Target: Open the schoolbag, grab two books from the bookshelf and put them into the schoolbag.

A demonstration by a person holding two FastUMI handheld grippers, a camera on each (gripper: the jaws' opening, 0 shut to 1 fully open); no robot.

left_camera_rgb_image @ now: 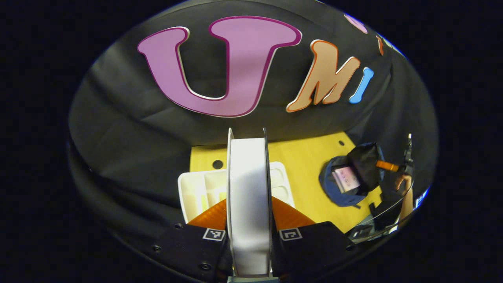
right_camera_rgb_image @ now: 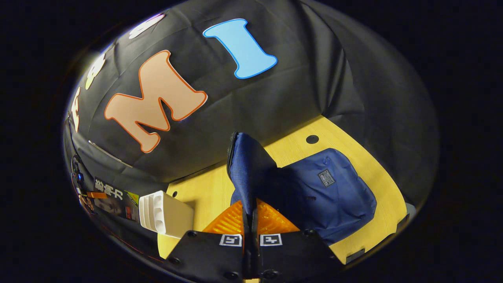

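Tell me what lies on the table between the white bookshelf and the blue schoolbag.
Nothing: in the left gripper view, bare yellow table runs from the white bookshelf to the schoolbag. The right gripper view shows the same bare stretch.

Legible text is limited. The book [right_camera_rgb_image: 112, 198] at the left edge of the right gripper view carries large light characters on a dark cover; they are too distorted to read reliably. The schoolbag [right_camera_rgb_image: 330, 192] bears a small dark label patch [right_camera_rgb_image: 325, 178]; its lettering is too small to read. The pink book [left_camera_rgb_image: 346, 179] inside the bag shows illegible print.
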